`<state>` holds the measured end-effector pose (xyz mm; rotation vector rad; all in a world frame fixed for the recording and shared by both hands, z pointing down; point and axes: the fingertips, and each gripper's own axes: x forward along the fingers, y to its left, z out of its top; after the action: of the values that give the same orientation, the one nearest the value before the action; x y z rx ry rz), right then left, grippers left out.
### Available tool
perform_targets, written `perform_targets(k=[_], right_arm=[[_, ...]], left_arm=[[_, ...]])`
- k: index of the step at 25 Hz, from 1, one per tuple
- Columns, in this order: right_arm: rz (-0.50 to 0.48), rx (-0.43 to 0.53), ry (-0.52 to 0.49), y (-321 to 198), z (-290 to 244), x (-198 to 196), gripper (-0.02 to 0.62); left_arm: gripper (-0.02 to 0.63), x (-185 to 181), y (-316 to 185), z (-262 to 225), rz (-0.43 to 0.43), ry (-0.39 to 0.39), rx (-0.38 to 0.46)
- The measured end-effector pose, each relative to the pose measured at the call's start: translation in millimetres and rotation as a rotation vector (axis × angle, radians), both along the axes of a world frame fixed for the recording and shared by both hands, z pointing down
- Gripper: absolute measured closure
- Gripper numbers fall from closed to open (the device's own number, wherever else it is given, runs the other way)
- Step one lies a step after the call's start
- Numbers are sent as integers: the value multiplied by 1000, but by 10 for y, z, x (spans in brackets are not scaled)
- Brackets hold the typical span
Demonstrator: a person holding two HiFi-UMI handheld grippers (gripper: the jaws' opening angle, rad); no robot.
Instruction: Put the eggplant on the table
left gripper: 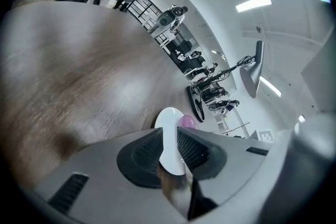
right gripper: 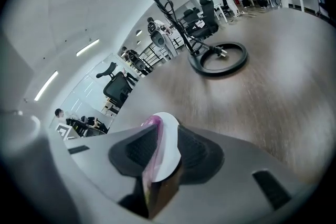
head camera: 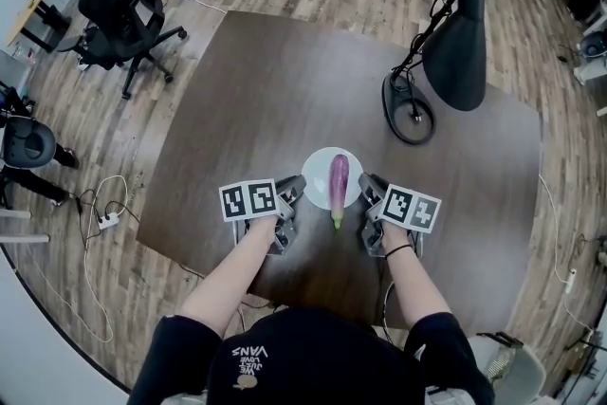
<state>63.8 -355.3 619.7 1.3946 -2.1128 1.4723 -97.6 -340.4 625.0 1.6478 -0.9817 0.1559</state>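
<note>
A purple eggplant (head camera: 339, 180) with a green stem lies lengthwise on a small white plate (head camera: 317, 168) over the near part of the brown table (head camera: 247, 90). My left gripper (head camera: 296, 191) is shut on the plate's left rim. My right gripper (head camera: 370, 193) is shut on its right rim. In the left gripper view the plate's edge (left gripper: 170, 139) sits between the jaws, with a bit of the eggplant (left gripper: 187, 122) behind it. The right gripper view has the plate (right gripper: 167, 149) clamped between the pads and the eggplant (right gripper: 149, 131) lying against it.
A black desk lamp (head camera: 460, 33) with a ring base (head camera: 410, 109) and cable stands on the table's far right. Black office chairs (head camera: 123, 5) stand on the wooden floor to the left. A power strip (head camera: 106, 221) and cords lie by the table's left edge.
</note>
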Motion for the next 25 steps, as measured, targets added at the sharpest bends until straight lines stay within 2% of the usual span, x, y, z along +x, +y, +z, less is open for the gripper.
perform_targets(k=[4,6,9,13,16,22,25], right_arm=[[-20,21,8,67,-136,-29,486],[-31,36,28,127,-189,-37,489],[-38,85,82,190,-303,-24,556],[-53,182,158,291,-497,10,575],[-61,223,171,469,-573,45,577],[-72,278,199,891,-696,25,577],[-78,298,206,1133,-771,-21,577]], left_arm=[[530,30,36,-174,33,-22,63],[561,43,75,-242,40,-17,81],[589,54,113,-367,68,-34,136],[595,57,193,-519,113,-119,240],[595,113,347,-581,156,-194,320],[595,162,692,-801,184,-253,428],[595,155,914,-913,184,-258,462]])
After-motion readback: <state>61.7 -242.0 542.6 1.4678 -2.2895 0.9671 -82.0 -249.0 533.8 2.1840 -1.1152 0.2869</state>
